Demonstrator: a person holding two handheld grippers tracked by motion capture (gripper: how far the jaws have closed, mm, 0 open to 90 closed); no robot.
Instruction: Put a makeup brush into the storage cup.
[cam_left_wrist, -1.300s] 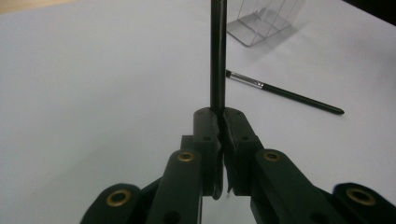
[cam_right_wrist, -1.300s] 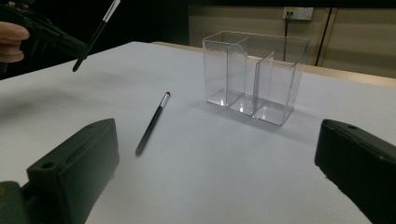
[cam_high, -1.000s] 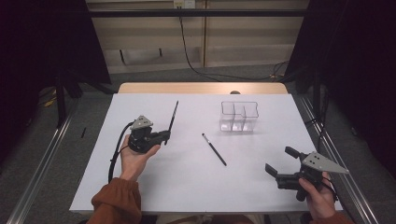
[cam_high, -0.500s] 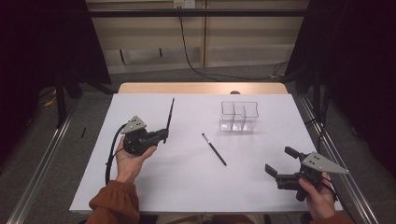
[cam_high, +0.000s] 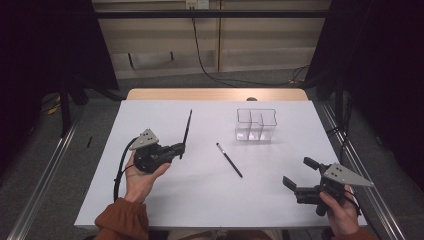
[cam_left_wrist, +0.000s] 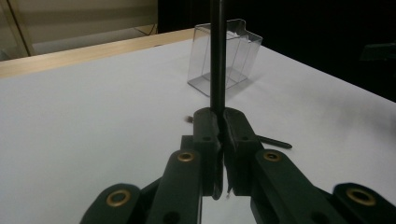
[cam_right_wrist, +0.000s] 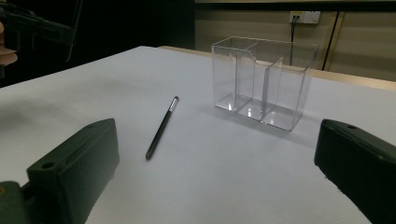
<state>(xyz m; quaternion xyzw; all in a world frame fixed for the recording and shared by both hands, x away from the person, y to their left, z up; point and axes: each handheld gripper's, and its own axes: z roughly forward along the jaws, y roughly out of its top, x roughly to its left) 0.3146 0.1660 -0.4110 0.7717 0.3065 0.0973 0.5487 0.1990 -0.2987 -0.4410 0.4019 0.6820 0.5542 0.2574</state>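
Left gripper (cam_high: 181, 148) clamped on black pen (cam_high: 187, 126) over white table (cam_high: 200, 200), dark room beyond.

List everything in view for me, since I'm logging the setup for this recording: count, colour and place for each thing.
pen: 1, black, lying flat mid-table, between the grippers
held pen: 1, black, clamped in the left gripper, pointing up and away over the table
holder: 1, clear, with compartments, upright at the far right of the table
table: 1, white top with a wooden far edge
cable: 1, black, on the floor behind the table
left gripper: 1, black with a grey plate, left of centre, shut on the held pen
right gripper: 1, black with a grey plate, near right corner, jaws open
hands: 2, one on each gripper
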